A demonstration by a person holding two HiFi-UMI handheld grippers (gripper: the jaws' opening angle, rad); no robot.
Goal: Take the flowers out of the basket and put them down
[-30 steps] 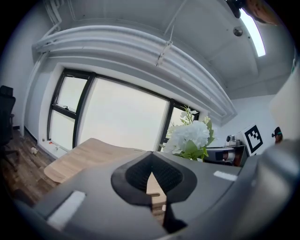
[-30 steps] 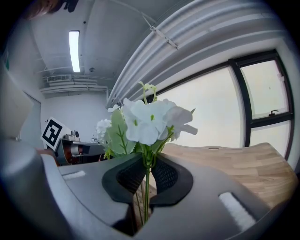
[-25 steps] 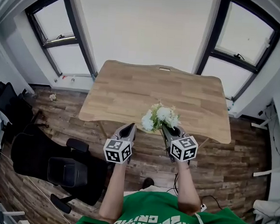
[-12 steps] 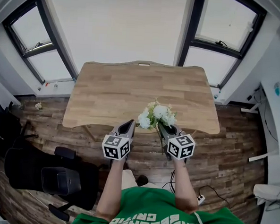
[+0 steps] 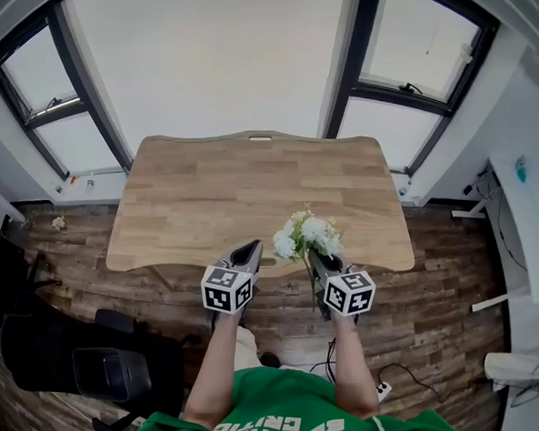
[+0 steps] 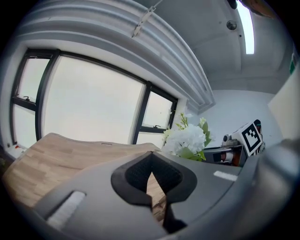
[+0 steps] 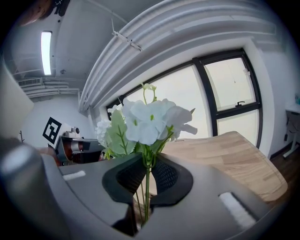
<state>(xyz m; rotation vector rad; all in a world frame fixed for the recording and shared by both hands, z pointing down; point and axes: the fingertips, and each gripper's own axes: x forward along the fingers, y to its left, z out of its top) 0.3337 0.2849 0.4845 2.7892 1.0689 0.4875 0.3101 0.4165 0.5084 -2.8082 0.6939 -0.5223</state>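
A bunch of white flowers [image 5: 306,235] with green leaves stands upright in my right gripper [image 5: 314,256], which is shut on the thin stems. In the right gripper view the blooms [image 7: 145,122] rise just above the pads, and the stems run down between them. The flowers hang over the front edge of a bare wooden table [image 5: 244,181]. My left gripper [image 5: 248,248] is level with the right one, a short way to its left, shut with nothing in it. From the left gripper view the flowers [image 6: 187,140] show to the right. No basket is in view.
A black office chair [image 5: 61,352] stands on the wood floor at the lower left. Dark-framed windows [image 5: 401,68] line the wall behind the table. A white desk edge [image 5: 532,235] is at the far right. A power strip [image 5: 382,390] lies on the floor near my feet.
The table has drawn nearer and its front edge now reaches further under the flowers. Both grippers keep their spacing, and the flowers stay in the right one.
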